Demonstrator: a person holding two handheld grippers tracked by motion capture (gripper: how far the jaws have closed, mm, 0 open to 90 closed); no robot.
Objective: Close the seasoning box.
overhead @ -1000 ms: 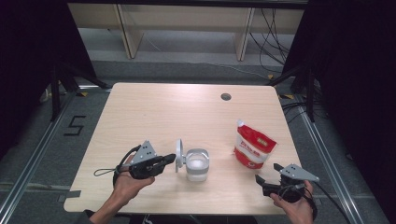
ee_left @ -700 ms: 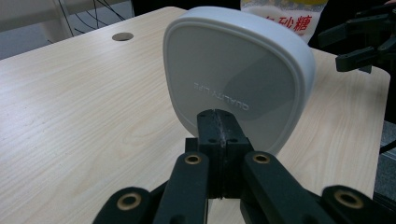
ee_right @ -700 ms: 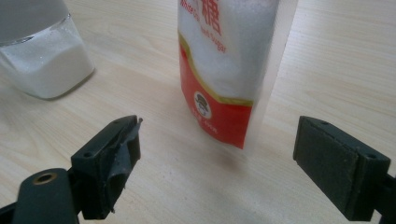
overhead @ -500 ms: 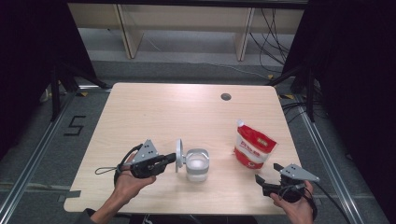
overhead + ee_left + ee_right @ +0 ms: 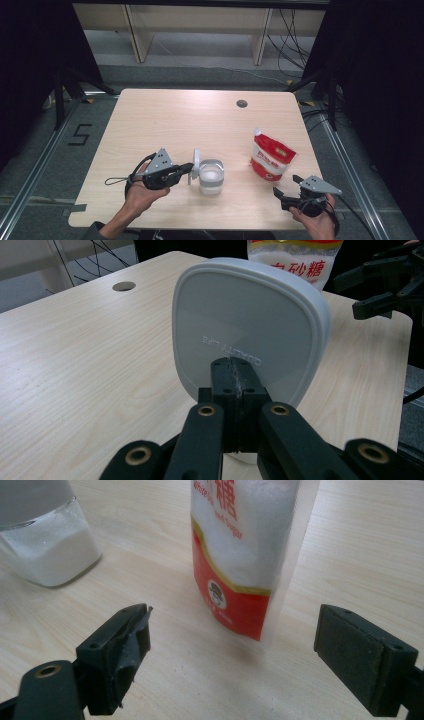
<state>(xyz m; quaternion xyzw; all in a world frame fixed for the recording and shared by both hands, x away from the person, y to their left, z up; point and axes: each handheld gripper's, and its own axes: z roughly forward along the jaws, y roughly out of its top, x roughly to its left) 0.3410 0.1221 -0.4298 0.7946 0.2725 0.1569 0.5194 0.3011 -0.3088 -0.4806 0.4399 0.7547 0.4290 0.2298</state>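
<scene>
Holding the lid: the left gripper (image 5: 189, 170) has its jaws shut tight on the edge of the white lid (image 5: 250, 330), which stands on its edge just beside the jar.
Jar: the clear jar (image 5: 211, 176) sits open on the table, near the front, with white sugar inside (image 5: 47, 550).
Sugar bag: the red and white bag (image 5: 271, 158) stands to the right of the jar, a little apart from it.
Right gripper: the right gripper (image 5: 281, 193) waits low by the front edge, jaws wide open, with nothing in them. It points at the bag (image 5: 250, 555).
Step now: it looks like the lid is off and held out of the way, so the jar can be filled.
Next move: the open jaws likely need to go forward and close on the bag, gently, because the bag is soft and could tip.
Table: the table (image 5: 165, 120) is light wood, with a small round hole (image 5: 242, 103) near the back.
Room: dark curtains hang at both sides, the floor is grey, and cables (image 5: 295, 40) lie behind the table.
</scene>
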